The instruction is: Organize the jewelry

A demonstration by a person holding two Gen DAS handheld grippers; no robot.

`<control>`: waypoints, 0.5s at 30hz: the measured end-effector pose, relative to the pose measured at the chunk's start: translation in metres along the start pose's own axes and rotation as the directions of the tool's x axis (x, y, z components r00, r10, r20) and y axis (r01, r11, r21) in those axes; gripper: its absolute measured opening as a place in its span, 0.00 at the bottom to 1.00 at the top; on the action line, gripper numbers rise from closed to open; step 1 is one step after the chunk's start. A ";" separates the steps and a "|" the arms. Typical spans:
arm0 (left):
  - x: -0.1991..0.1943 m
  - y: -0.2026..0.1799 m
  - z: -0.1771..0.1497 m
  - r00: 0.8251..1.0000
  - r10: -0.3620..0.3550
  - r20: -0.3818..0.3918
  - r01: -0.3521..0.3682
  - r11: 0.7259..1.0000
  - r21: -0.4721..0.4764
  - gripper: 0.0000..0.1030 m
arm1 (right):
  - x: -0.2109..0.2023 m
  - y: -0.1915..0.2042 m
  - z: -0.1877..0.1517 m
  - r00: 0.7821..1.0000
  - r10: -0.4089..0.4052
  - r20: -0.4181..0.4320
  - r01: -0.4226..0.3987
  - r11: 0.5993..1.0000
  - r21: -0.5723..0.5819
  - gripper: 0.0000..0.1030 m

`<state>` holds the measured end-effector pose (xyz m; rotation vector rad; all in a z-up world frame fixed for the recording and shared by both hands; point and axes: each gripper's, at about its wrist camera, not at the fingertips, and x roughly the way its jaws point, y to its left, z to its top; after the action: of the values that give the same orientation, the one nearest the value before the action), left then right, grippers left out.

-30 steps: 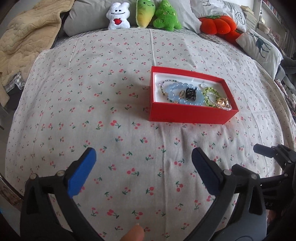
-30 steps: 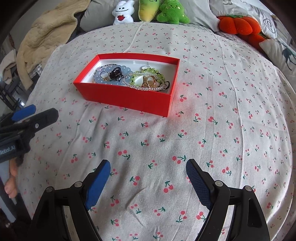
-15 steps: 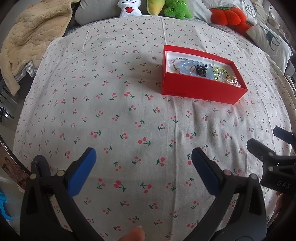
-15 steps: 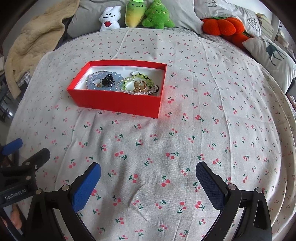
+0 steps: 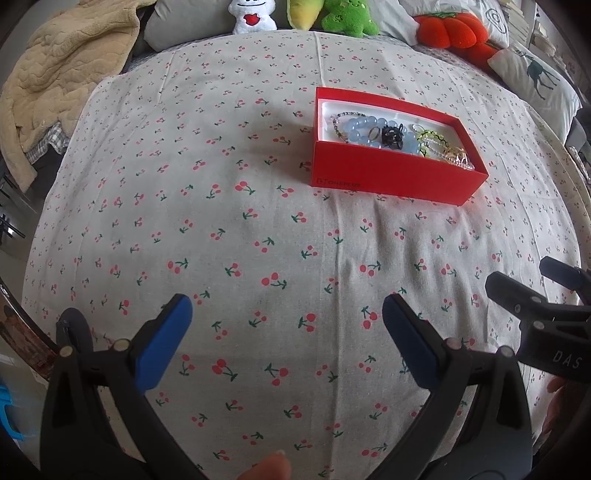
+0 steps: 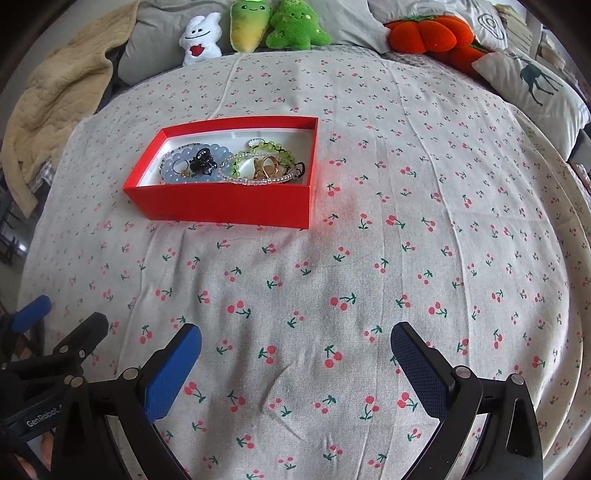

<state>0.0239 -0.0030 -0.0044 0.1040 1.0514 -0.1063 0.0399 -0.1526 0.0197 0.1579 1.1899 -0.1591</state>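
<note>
An open red box lies on the cherry-print bedspread. It holds a pale blue bead bracelet, a black hair claw, a green bead bracelet, a clear bead strand and gold rings. My left gripper is open and empty, well short of the box and to its left. My right gripper is open and empty, short of the box and to its right. Each gripper shows at the edge of the other's view.
Plush toys, an orange pumpkin cushion and pillows line the far side of the bed. A beige blanket is bunched at the far left. The bed edge drops off at the left and right.
Both grippers have drawn back from the box and stayed open. In the left wrist view the box has shifted up and right. The jewelry has not moved.
</note>
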 end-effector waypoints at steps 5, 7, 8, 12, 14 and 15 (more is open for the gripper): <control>0.001 -0.001 -0.001 1.000 -0.002 -0.004 0.002 1.000 0.000 0.99 | 0.001 0.000 -0.001 1.000 0.000 -0.005 0.000 1.000 0.001 1.00; 0.001 -0.001 -0.001 1.000 -0.001 -0.004 0.001 1.000 -0.001 0.99 | 0.001 0.001 -0.001 1.000 -0.001 -0.007 0.001 1.000 -0.001 1.00; 0.002 -0.001 -0.001 1.000 -0.001 -0.005 0.001 1.000 -0.003 0.99 | 0.001 0.001 -0.001 1.000 -0.002 -0.007 0.002 1.000 -0.002 1.00; 0.003 0.000 -0.002 1.000 -0.005 -0.011 0.005 1.000 -0.007 0.99 | 0.000 0.001 -0.002 1.000 -0.002 -0.005 0.002 1.000 -0.001 1.00; 0.003 -0.001 -0.003 1.000 -0.003 -0.012 0.003 1.000 -0.007 0.99 | 0.000 0.000 -0.001 1.000 -0.002 -0.005 0.002 1.000 0.000 1.00; 0.003 -0.001 -0.003 1.000 -0.004 -0.012 0.004 1.000 -0.007 0.99 | 0.000 0.000 -0.001 1.000 -0.003 -0.004 0.003 1.000 0.000 1.00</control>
<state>0.0227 -0.0034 -0.0087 0.0965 1.0637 -0.1055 0.0388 -0.1520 0.0194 0.1570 1.1945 -0.1613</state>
